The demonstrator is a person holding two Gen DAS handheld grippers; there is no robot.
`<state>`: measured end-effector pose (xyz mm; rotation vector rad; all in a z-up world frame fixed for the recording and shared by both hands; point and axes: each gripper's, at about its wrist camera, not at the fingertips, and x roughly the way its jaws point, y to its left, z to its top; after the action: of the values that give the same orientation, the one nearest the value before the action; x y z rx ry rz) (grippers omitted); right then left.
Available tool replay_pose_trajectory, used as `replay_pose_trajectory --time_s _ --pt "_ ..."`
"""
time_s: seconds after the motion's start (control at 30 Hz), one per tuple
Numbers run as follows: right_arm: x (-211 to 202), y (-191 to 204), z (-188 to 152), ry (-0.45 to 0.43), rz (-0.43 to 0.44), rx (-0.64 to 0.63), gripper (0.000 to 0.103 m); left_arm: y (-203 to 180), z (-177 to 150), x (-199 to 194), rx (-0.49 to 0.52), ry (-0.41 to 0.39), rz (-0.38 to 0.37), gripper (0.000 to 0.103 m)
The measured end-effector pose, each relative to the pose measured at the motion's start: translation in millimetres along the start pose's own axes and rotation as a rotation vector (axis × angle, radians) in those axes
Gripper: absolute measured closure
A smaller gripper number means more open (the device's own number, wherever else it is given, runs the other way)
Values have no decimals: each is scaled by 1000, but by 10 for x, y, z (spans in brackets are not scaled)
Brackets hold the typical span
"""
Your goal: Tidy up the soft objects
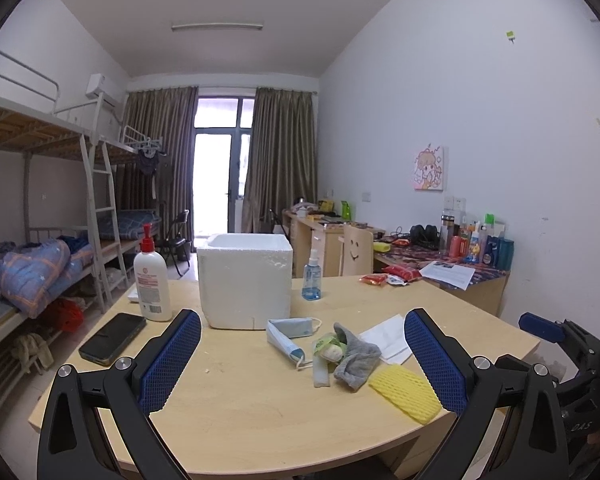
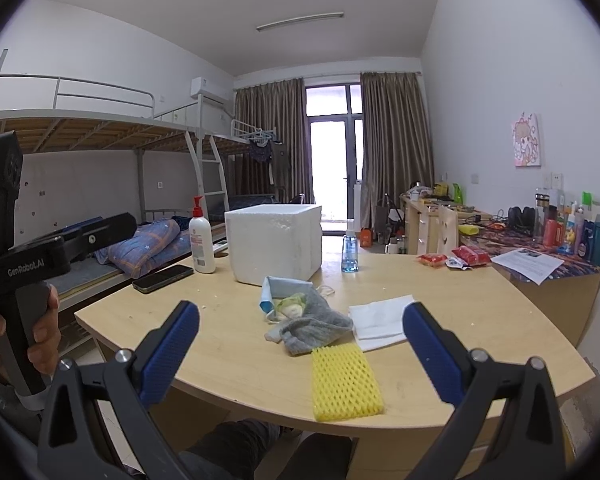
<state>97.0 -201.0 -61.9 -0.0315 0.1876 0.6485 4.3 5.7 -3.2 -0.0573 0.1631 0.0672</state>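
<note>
Both the left gripper point(image 1: 302, 354) and the right gripper point(image 2: 300, 344) hovered spread wide and empty over the pale wooden table point(image 2: 228, 364). The limp grey knitted sock point(image 2: 314, 326) lay at table centre, touching the yellow foam net sleeve point(image 2: 344, 384) at its six o'clock. The white foam box point(image 2: 274, 238) stood at twelve. Light and floppy, the sock probably pinches best at a bunched fold.

Foam box point(image 1: 245, 280) behind mask point(image 1: 290, 334), sock point(image 1: 356, 354) left of tissue point(image 1: 388, 338), on table point(image 1: 260, 408)
</note>
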Motion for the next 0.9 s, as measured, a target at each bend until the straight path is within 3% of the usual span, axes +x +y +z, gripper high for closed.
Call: replay_pose_trajectory --time_s 0.53,0.9 --pt "-19 -2 7 1 -5 1 0 -17 -31 58 14 22 9 1" --pt "200 -28 -18 45 -6 3 0 39 -43 259 8 58 21 1"
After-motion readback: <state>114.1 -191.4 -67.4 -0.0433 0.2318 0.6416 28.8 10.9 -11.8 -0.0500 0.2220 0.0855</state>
